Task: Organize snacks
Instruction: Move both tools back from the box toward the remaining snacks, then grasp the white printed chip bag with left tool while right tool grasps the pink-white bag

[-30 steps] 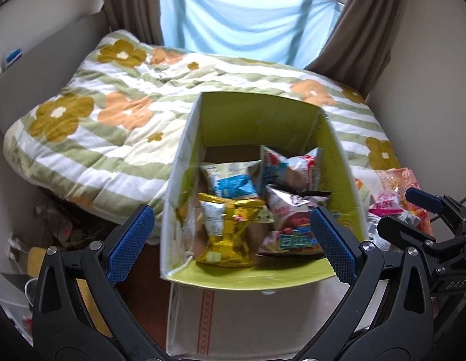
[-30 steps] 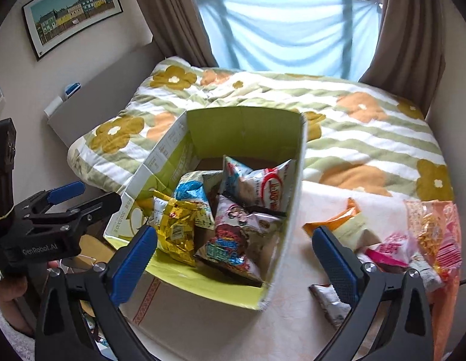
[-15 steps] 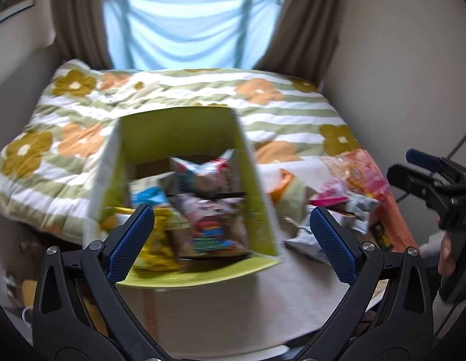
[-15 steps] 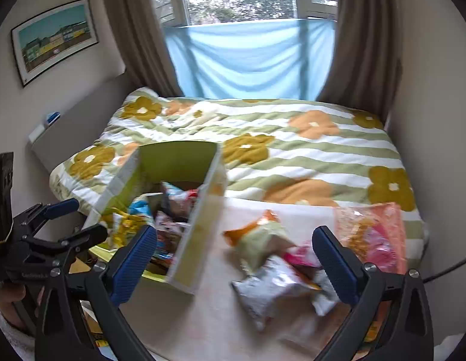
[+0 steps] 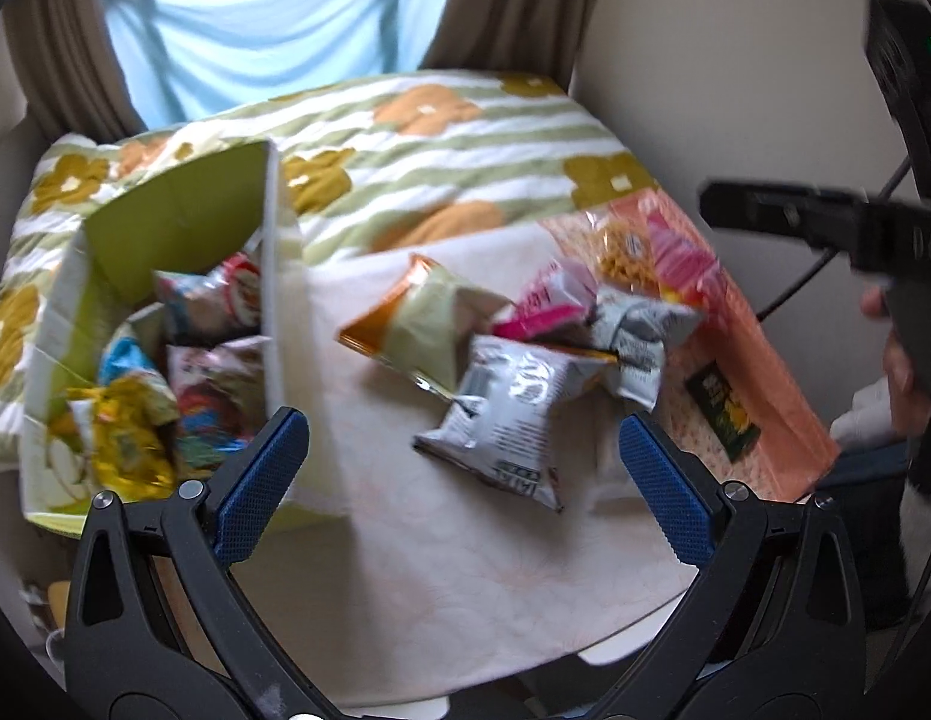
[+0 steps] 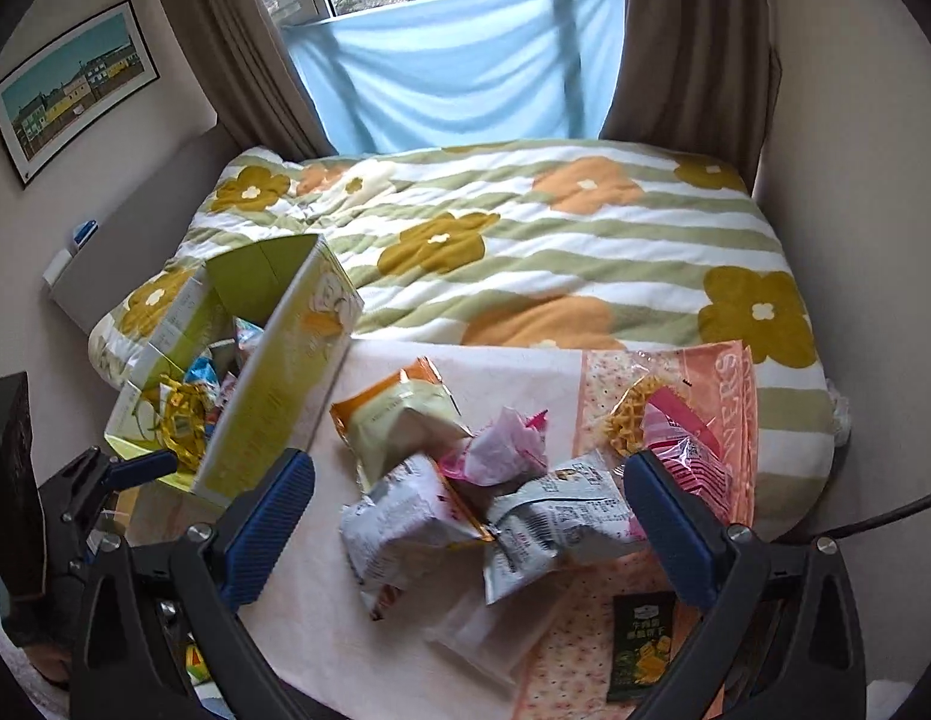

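A green cardboard box (image 5: 177, 228) (image 6: 267, 384) on the left holds several snack packets, a yellow one (image 5: 123, 432) among them. Loose packets lie in a heap on the white table: a silver one (image 5: 507, 402) (image 6: 405, 516), a green-and-orange one (image 5: 423, 318) (image 6: 393, 414), a pink one (image 6: 501, 444), a grey one (image 6: 555, 522) and a large peach waffle bag (image 5: 723, 324) (image 6: 693, 420). My left gripper (image 5: 465, 474) is open and empty, near the silver packet. My right gripper (image 6: 471, 516) is open and empty, over the heap.
A bed with a flowered quilt (image 6: 525, 240) lies behind the table. Curtains and a blue sheet (image 6: 465, 66) hang at the window. The table's front edge (image 5: 465, 648) is close to me. A wall (image 5: 735, 60) stands on the right.
Both grippers have swung right, from over the green box to over the heap of loose packets. Both stayed open and empty.
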Action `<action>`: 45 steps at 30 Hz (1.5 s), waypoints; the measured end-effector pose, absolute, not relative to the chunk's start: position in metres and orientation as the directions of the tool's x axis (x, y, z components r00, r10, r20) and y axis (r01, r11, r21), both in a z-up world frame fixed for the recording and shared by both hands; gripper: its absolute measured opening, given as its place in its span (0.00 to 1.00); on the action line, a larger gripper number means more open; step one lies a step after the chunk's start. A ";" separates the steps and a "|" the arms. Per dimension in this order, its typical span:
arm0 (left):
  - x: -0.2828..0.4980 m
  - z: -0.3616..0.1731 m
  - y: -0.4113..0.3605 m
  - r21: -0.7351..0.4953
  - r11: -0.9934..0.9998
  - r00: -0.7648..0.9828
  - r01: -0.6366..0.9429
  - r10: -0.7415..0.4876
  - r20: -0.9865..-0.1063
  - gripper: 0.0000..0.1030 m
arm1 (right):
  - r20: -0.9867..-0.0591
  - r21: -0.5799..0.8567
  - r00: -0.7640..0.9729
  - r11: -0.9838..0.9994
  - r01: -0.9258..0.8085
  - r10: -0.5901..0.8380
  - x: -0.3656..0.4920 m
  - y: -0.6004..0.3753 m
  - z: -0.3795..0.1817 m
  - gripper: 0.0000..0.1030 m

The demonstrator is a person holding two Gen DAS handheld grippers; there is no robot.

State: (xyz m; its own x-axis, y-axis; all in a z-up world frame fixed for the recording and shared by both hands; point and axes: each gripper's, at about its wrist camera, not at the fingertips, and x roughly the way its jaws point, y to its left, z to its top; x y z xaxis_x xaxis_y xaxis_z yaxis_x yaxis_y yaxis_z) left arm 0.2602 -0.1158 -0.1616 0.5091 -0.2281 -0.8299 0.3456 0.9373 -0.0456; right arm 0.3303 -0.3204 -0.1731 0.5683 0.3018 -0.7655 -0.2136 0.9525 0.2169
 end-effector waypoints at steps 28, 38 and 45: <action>0.298 -0.305 -0.187 0.128 0.888 0.528 0.442 -0.142 -0.838 0.82 | -0.801 0.295 0.418 0.891 -0.346 0.427 0.406 -0.316 -0.305 1.00; 0.296 -0.304 -0.176 0.081 0.884 0.489 0.460 -0.176 -0.854 0.61 | -0.830 0.297 0.356 0.881 -0.367 0.429 0.417 -0.303 -0.316 1.00; 0.295 -0.300 -0.162 0.067 0.893 0.471 0.444 -0.169 -0.866 0.60 | -0.845 0.291 0.338 0.887 -0.359 0.414 0.423 -0.297 -0.327 0.99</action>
State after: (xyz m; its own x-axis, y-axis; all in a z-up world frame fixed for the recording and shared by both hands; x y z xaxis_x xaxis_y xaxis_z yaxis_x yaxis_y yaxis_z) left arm 0.2945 -0.1621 -0.3002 0.4713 -0.1694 -0.8656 0.4443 0.8934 0.0671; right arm 0.4233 -0.2965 -0.3268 0.3380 0.4138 -0.8453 -0.3586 0.8870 0.2908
